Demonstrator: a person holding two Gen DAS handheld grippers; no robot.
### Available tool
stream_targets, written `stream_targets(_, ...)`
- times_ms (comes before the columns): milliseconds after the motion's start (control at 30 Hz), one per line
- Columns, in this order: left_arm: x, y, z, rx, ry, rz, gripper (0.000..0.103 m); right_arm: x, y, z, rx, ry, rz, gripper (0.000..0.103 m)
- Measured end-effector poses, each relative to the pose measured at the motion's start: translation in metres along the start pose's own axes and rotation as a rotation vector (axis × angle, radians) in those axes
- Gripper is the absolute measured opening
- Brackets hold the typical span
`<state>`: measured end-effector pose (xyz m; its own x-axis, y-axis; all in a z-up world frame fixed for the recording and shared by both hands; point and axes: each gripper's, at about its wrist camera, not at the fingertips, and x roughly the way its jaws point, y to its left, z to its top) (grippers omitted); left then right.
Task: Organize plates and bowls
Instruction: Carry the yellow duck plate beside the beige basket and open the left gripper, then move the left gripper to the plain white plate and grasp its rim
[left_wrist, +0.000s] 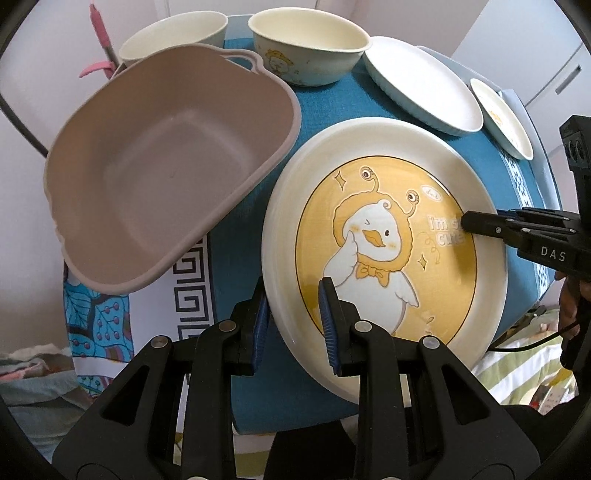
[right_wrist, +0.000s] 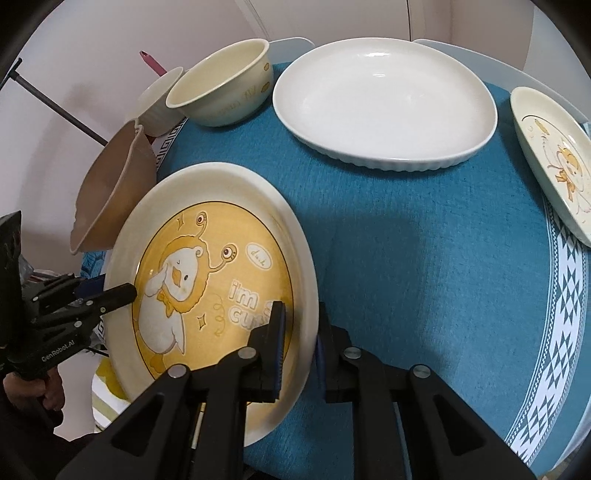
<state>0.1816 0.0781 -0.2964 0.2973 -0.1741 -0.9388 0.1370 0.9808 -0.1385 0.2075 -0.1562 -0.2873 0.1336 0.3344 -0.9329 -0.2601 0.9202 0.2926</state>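
Both grippers, left gripper (left_wrist: 295, 325) and right gripper (right_wrist: 299, 354), have fingers clamped on opposite rims of the duck plate (left_wrist: 388, 236) beside the brown basin (left_wrist: 166, 166).

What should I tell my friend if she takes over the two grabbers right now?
Left gripper: shut on the duck plate, pinching its near rim.
Right gripper: shut on the same plate's opposite rim.
The plate sits beside the empty brown basin on the blue cloth.
Two bowls, the white dish and a small duck plate stand farther back.
Done: nothing in the basin yet.
Left: probably move everything, this plate first.
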Motion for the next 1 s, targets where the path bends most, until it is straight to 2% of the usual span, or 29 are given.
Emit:
stream_targets(167, 0.005, -0.014, 0.002, 0.029, 0.002, 0.033, 0.024, -0.003, -0.002, -0.002, 0.035, -0.019, 0.009, 0.014)
stream_targets(233, 0.005, -0.016, 0.001, 0.034, 0.002, 0.035, 0.028, -0.007, -0.001, -0.005, 0.034, -0.029, 0.006, 0.015)
stream_targets(267, 0.004, -0.017, 0.0, 0.034, 0.001, 0.027, 0.04, -0.011, -0.001, -0.007, 0.032, -0.035, 0.009, 0.017)
stream_targets(300, 0.004, -0.02, 0.0, 0.033, -0.002, 0.025, 0.051, -0.014, 0.001, -0.008, 0.027, -0.042, 0.013, 0.024)
stream_targets(333, 0.004, -0.023, 0.001, 0.032, -0.01, 0.028, 0.079, -0.016, 0.001, -0.01, 0.023, -0.049, 0.014, 0.031)
stream_targets(367, 0.002, -0.025, 0.001, 0.031, -0.028, 0.036, 0.096, -0.018, 0.002, -0.011, 0.018, -0.057, 0.014, 0.05)
stream_targets(400, -0.003, -0.029, 0.0, 0.037, -0.057, 0.049, 0.098, -0.02, 0.003, -0.012, 0.017, -0.063, 0.015, 0.068)
stream_targets(433, -0.005, -0.031, -0.001, 0.043, -0.066, 0.054, 0.099, -0.022, 0.004, -0.013, 0.013, -0.076, 0.016, 0.072)
stream_targets(567, -0.017, -0.043, -0.001, 0.059, -0.056, 0.05, 0.099, -0.036, 0.003, -0.015, 0.015, -0.106, -0.008, 0.076)
stream_targets(633, -0.033, -0.047, -0.002, 0.06, -0.078, 0.031, 0.099, -0.052, 0.003, -0.017, 0.009, -0.126, -0.016, 0.079)
stream_targets(700, -0.058, -0.054, 0.0, 0.076, -0.127, 0.015, 0.099, -0.079, 0.005, -0.015, -0.001, -0.171, -0.03, 0.089)
stream_targets(900, -0.119, -0.075, 0.036, 0.098, -0.334, -0.028, 0.103, -0.149, 0.006, 0.002, -0.016, -0.352, -0.07, 0.095)
stream_targets(967, -0.127, -0.085, 0.054, 0.096, -0.373, -0.06, 0.103, -0.17, 0.004, 0.011, -0.032, -0.399, -0.086, 0.103)
stream_targets(1000, -0.127, -0.09, 0.064, 0.09, -0.374, -0.077, 0.103, -0.18, 0.004, 0.015, -0.046, -0.423, -0.103, 0.103)
